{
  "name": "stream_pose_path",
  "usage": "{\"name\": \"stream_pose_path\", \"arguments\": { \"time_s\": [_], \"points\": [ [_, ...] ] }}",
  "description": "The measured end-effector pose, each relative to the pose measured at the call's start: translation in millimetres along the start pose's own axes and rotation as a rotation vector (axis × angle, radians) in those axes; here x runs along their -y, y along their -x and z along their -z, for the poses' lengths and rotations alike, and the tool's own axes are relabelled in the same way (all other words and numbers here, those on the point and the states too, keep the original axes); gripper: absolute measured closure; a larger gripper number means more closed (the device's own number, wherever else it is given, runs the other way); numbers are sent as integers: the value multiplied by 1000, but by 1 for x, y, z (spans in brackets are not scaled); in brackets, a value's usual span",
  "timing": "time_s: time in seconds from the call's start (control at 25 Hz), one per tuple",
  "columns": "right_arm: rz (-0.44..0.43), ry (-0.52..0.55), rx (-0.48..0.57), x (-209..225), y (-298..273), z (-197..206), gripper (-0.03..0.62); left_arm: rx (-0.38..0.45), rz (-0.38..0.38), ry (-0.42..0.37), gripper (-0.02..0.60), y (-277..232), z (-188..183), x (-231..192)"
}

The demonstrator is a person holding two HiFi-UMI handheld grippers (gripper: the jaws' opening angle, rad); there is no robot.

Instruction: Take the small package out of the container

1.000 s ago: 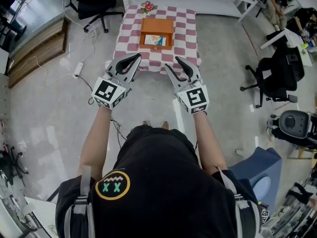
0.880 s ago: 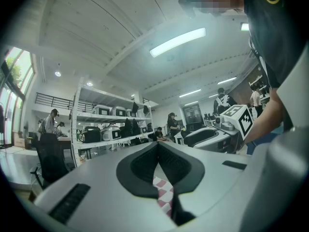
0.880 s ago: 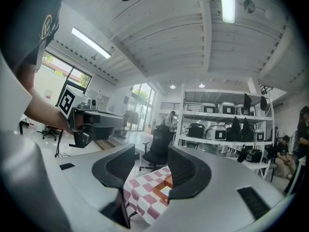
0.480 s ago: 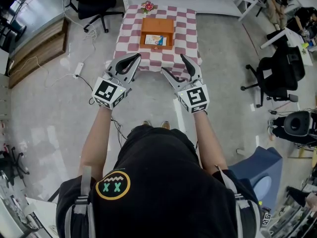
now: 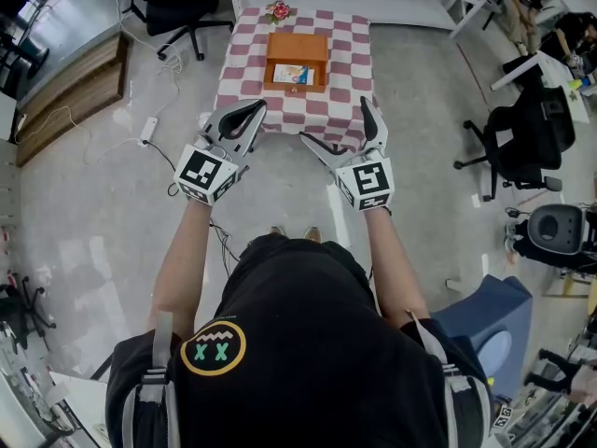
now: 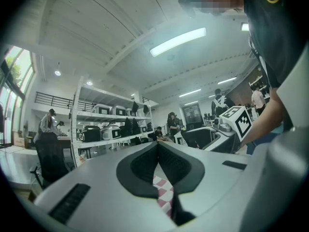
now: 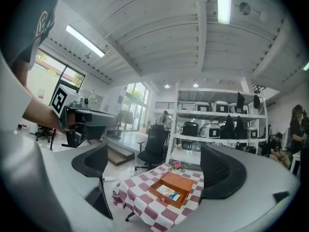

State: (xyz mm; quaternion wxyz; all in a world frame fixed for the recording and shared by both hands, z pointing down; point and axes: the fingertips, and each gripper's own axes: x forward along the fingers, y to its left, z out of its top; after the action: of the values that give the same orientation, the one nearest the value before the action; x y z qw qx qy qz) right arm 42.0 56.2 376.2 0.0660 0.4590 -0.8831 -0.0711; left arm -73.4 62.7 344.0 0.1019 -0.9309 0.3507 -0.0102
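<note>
Container: orange-brown wooden box, open top, upright, mid-width on counter, nearer its far edge. Small package: pale, blue-orange print, flat inside container's near half.

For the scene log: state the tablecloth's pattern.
Dark-red and white checks on the tablecloth, clearest in the head view.

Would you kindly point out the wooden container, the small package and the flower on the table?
wooden container [image 5: 297, 47], head view, its orange top.
small package [image 5: 289, 74], head view, its middle.
flower [image 5: 277, 11], head view, its pink bloom.
</note>
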Motion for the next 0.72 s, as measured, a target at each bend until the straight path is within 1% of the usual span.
{"name": "stream_pose_path", "arguments": {
  "time_s": [0.24, 0.72],
  "points": [
    [7, 10, -17, 2, -2, 4, -1, 3, -3, -2, 565, 1, -1, -2],
    [7, -1, -16, 9, -6, 7, -1, -6, -2, -3, 565, -7, 2, -3]
  ]
}}
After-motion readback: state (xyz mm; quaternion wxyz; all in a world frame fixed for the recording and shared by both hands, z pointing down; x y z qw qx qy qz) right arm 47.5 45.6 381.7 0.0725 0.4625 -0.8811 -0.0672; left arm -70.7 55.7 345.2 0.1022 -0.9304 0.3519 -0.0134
